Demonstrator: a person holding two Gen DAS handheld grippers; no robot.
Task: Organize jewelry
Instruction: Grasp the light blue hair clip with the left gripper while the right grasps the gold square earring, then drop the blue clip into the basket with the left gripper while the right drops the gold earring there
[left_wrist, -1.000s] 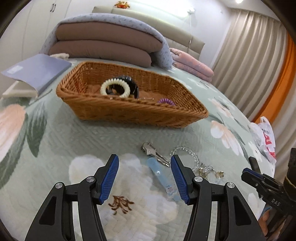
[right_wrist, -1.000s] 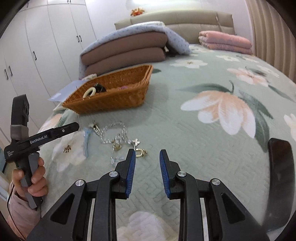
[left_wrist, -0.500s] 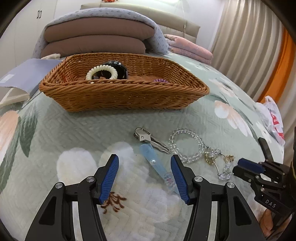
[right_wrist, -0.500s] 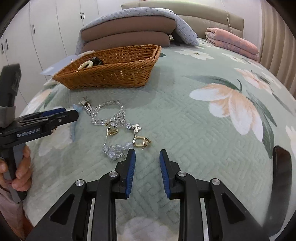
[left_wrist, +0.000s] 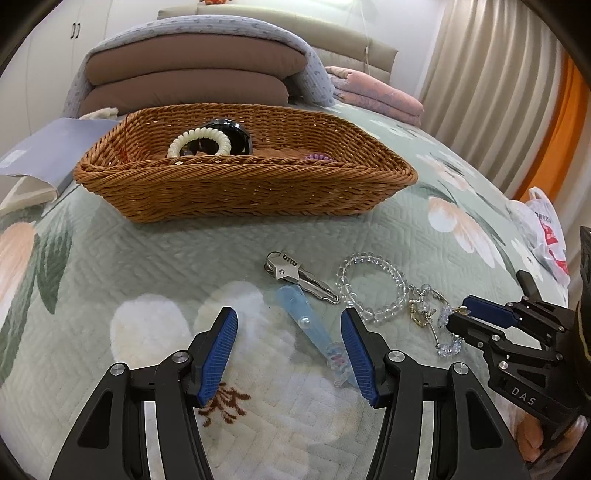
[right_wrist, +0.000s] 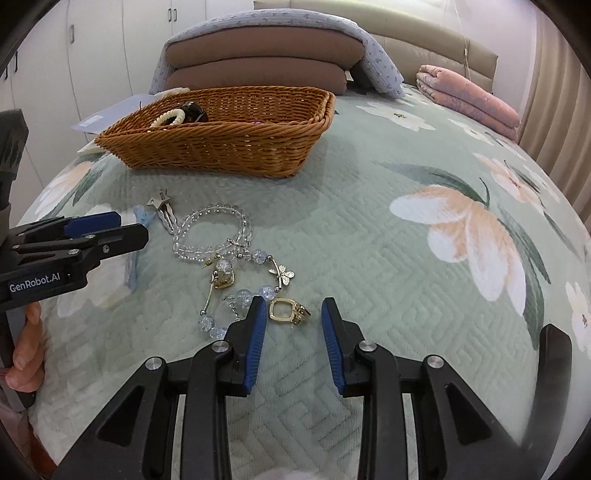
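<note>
My left gripper (left_wrist: 288, 321) hangs open low over the quilt, with a pale blue hair clip (left_wrist: 314, 332) lying between its fingers. Beyond it lie a silver hair clip (left_wrist: 295, 275) and a clear bead bracelet (left_wrist: 373, 288). My right gripper (right_wrist: 293, 308) has its jaws opening. A gold ring-like piece (right_wrist: 288, 312) lies on the quilt between its fingertips, and the pads do not press on it. To its left sits a crystal bead chain with a butterfly charm (right_wrist: 255, 280). The wicker basket (left_wrist: 240, 184) behind holds a white spiral hair tie (left_wrist: 199, 142), a black item and a purple tie.
Stacked brown cushions (left_wrist: 192, 74) under a grey blanket and a folded pink quilt (right_wrist: 469, 96) lie at the head of the bed. A grey booklet (left_wrist: 48, 147) rests left of the basket. A plastic bag (left_wrist: 546, 232) sits at the bed's right edge. A hand (right_wrist: 26, 347) holds the left gripper's handle.
Both grippers have dropped closer to the quilt. The right one has come up to the gold piece and its jaws have widened slightly. The left gripper's opening is unchanged.
</note>
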